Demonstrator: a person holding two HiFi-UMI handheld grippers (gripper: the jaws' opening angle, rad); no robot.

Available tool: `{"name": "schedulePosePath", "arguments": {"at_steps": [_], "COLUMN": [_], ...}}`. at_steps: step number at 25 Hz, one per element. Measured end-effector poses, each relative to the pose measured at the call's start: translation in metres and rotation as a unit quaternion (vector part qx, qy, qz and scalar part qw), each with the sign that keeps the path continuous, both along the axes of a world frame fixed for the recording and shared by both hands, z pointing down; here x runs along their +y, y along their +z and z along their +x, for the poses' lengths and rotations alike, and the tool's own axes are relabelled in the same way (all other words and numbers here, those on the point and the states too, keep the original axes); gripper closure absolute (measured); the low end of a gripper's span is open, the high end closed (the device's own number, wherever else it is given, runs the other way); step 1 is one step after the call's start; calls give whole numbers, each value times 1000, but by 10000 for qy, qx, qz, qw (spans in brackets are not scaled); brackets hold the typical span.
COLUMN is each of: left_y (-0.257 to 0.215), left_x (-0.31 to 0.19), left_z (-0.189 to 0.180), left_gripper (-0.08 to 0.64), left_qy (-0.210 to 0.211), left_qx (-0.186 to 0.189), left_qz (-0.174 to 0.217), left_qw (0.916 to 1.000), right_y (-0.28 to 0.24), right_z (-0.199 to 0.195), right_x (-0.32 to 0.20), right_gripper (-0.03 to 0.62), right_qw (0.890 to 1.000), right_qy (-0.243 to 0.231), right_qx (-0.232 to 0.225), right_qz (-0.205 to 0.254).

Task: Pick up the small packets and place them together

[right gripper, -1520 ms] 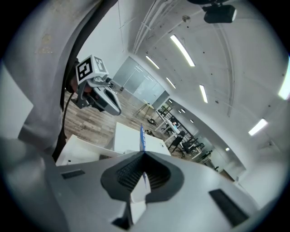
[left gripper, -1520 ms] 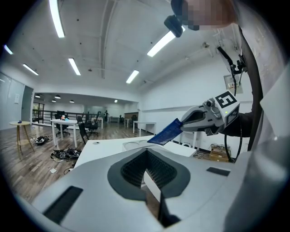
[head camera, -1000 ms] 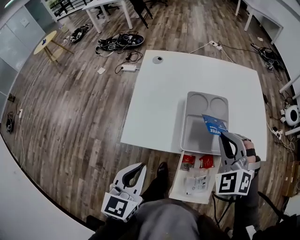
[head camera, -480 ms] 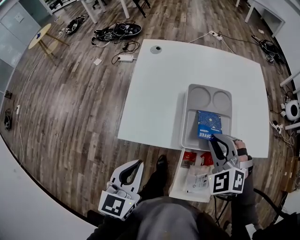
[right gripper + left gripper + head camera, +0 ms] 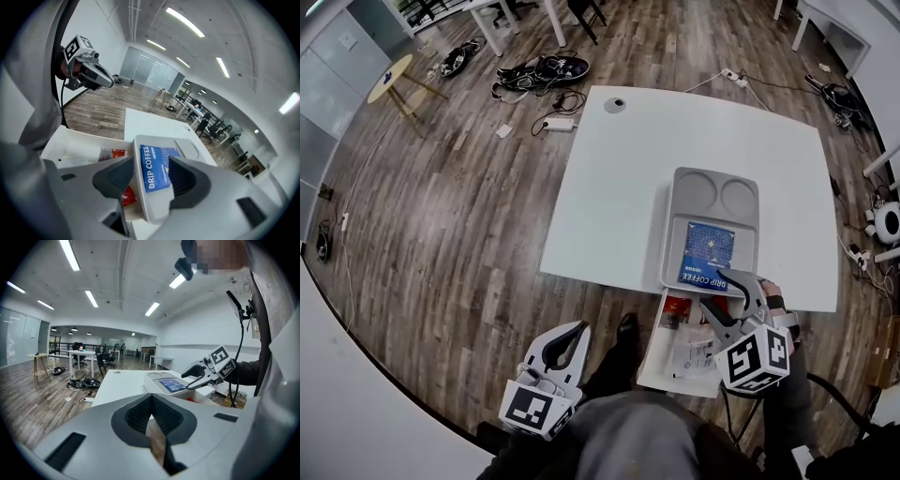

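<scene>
A blue drip coffee packet [image 5: 710, 253] lies flat in the large compartment of the grey tray [image 5: 675, 234] on the white table. My right gripper [image 5: 724, 302] hangs just over the tray's near edge; its jaws have just been opening and now stand open, apart from the packet [image 5: 157, 166] seen between them. Below the tray's near rim [image 5: 154, 213], a white box [image 5: 661, 370] holds red packets [image 5: 677, 317] and pale ones [image 5: 694, 358]. My left gripper [image 5: 565, 349] is low at the left, off the table, shut and empty.
The white table [image 5: 619, 178] has a small round fitting [image 5: 615, 105] near its far edge. Cables and a power strip [image 5: 546, 80] lie on the wooden floor beyond. The tray's two round wells [image 5: 717, 195] hold nothing. The person's legs fill the bottom of the head view.
The blue packet went from tilted in the right gripper's grip to lying flat in the tray. The right gripper opened, sank and drew back toward the person. The left gripper stayed put.
</scene>
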State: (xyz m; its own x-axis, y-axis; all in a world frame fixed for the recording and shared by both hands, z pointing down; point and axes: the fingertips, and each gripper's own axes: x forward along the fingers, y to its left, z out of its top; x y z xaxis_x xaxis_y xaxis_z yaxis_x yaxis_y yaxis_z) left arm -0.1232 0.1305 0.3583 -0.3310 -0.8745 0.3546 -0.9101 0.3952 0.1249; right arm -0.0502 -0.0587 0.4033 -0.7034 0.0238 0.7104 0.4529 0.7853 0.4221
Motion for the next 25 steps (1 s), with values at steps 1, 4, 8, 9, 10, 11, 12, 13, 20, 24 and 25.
{"name": "schedulePosePath", "arguments": {"at_steps": [1,4,8,9,10,11,12,13,20,24,25], "left_y": [-2,-11,-15,-15,-15,-15,-15,-14,-5,1,4], "left_x": [0,-6,-13,-15,-17,-19,-20,-22,-24,-19,-18], "left_z": [3,8,22,27,31,35,39,41,46,40,37], "left_gripper": [563,563,563,563,563,563,563,563,563,563,563], "left_qy": [8,53,182,229,278,324,362,393,476,445,427], "left_qx": [-22,-150,-161,-147,-136,-128,-121,-113,20,109,126], "left_qz": [20,122,145,153,161,168,175,180,138,77,59], "left_qw": [10000,9998,9996,9995,9994,9993,9991,9990,9988,9989,9990], "right_y": [-5,-26,-41,-40,-37,-33,-29,-23,17,41,48], "right_z": [3,9,29,36,42,49,54,60,83,86,85], "right_x": [1,-6,-12,-10,-8,-5,-1,5,59,76,79], "right_gripper": [371,371,371,371,371,371,371,373,431,474,474], "right_qw": [10000,9992,9979,9978,9979,9981,9983,9985,9935,9873,9851], "right_qy": [-7,94,283,308,321,319,299,258,-416,-790,-863], "right_qx": [-60,-392,-567,-542,-496,-435,-361,-275,588,1178,1333], "right_qz": [6,43,-143,-213,-261,-297,-342,-407,-879,-715,-655]}}
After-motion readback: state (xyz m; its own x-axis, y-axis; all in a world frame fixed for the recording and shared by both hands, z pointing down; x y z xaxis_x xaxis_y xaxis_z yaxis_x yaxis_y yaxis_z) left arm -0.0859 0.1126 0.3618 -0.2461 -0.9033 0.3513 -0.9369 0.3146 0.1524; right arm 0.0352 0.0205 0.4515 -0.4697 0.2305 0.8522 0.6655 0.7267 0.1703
